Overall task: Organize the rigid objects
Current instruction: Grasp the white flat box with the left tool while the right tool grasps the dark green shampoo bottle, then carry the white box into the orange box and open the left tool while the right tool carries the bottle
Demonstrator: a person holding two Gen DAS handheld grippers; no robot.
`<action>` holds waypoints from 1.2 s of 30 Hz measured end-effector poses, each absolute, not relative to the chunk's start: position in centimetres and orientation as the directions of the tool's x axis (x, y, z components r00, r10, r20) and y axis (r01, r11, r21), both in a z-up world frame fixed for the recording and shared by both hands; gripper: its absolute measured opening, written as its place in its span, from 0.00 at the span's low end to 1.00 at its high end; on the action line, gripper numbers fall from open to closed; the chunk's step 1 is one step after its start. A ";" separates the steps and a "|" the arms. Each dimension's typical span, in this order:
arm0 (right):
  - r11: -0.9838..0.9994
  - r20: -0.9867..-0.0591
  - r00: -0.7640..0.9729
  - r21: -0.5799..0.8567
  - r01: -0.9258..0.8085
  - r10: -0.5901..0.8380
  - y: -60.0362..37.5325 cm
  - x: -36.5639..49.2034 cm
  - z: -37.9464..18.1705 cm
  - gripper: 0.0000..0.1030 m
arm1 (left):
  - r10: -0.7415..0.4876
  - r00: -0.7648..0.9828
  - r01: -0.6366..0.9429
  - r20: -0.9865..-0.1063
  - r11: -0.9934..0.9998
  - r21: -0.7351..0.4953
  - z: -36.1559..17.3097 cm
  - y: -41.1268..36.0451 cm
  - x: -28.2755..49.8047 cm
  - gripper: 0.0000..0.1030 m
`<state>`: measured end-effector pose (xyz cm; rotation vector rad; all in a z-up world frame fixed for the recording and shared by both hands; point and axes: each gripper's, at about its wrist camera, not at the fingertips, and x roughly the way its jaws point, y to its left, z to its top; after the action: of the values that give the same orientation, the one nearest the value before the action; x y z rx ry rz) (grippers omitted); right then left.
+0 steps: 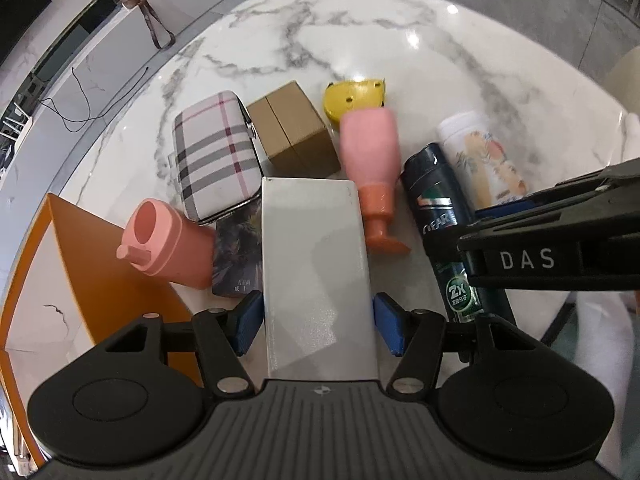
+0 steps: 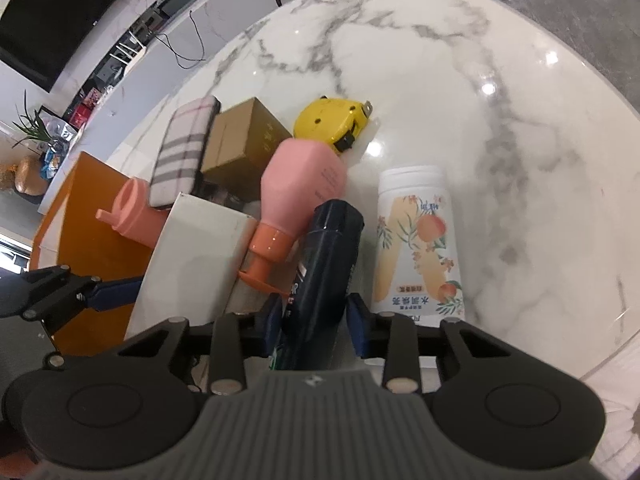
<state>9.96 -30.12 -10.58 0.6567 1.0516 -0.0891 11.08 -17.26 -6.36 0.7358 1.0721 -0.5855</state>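
Blue pads of your left gripper clamp the white box nearest you; your right gripper has its jaws closed on the dark shampoo bottle beside it. Lifting either could knock the pink pump bottle wedged between them. Farther off, the floral bottle, cardboard box, plaid case and yellow tape measure crowd the marble bench.
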 end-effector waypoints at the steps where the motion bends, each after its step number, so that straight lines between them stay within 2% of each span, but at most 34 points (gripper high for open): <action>1: 0.804 -0.821 0.519 0.466 0.370 0.237 -30.1 9.8 -10.3 0.33 | -0.079 0.371 0.734 -0.925 0.636 0.240 -6.1 -17.2 11.0 0.67; 14: 0.801 -0.731 0.642 0.518 0.300 0.232 -29.4 8.1 -4.5 0.31 | -0.163 0.441 0.688 -0.883 0.693 0.216 0.4 -15.4 9.6 0.67; 24: 0.825 -0.655 0.707 0.535 0.183 0.268 -25.5 8.1 0.5 0.31 | -0.164 0.535 0.598 -0.829 0.766 0.235 6.5 -9.3 10.7 0.67; 30: 0.839 -0.614 0.697 0.544 0.033 0.371 -19.9 10.2 2.5 0.31 | -0.098 0.547 0.499 -0.831 0.835 0.230 6.3 -3.1 12.5 0.67; 36: 0.871 -0.667 0.615 0.486 -0.068 0.420 -13.8 13.8 1.8 0.31 | -0.033 0.529 0.431 -0.848 0.871 0.234 3.2 1.4 14.9 0.67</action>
<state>13.79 -13.85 1.81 0.4420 0.8689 0.2919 14.92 1.41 3.16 0.4500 0.9819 -0.2884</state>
